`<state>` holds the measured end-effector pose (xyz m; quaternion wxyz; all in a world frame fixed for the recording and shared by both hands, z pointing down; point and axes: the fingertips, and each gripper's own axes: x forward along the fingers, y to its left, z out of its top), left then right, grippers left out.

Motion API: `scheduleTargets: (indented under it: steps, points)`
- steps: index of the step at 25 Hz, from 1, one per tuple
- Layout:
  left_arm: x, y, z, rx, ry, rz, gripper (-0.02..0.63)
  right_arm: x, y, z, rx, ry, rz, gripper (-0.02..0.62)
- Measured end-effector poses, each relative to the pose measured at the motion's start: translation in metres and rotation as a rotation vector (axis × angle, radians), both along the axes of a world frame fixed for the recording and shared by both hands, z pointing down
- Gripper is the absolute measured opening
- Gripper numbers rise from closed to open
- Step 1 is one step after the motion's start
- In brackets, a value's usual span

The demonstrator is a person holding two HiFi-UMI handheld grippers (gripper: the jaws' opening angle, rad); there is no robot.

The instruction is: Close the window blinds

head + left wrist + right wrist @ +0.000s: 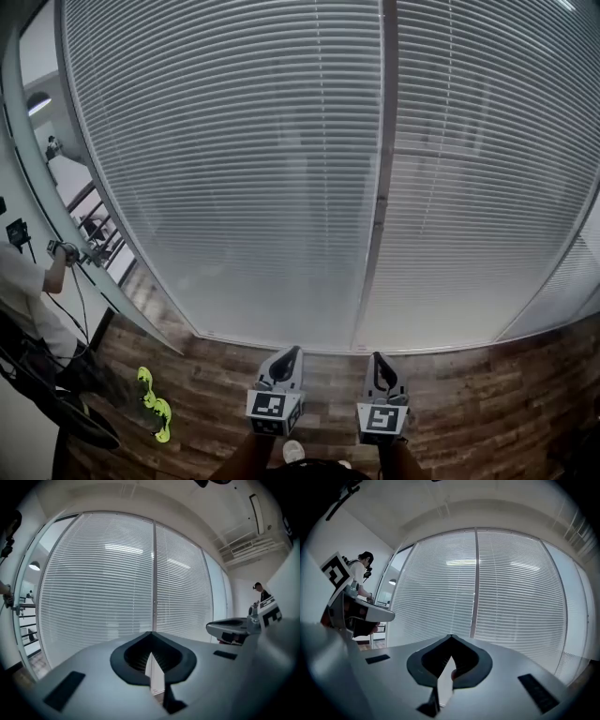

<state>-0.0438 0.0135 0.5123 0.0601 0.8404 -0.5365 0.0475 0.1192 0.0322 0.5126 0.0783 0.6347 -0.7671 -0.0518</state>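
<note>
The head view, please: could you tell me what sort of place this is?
Probably an office or a similar workplace: tall slatted blinds run along one whole side, the floor is wood plank, and a long strip light is set in the ceiling.

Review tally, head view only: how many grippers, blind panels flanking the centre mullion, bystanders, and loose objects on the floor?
Grippers: 2, left gripper and right gripper
Blind panels beside the mullion: 2, left blind panel and right blind panel
Bystander: 1
Yellow-green object on the floor: 1
Total: 6
</note>
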Motion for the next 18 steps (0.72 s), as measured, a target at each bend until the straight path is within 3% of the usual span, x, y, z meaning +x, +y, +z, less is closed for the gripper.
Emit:
scheduleTargets:
  steps: [9, 18]
  points:
    - [-0.019, 0.018, 0.001, 0.017, 0.009, -0.029, 0.000, -0.021, 0.012, -0.006, 0.022, 0.005, -0.031, 0.002]
    - [-0.010, 0.023, -0.010, 0.010, 0.029, -0.002, 0.000, -0.024, 0.012, -0.003, -0.012, 0.009, -0.040, 0.002]
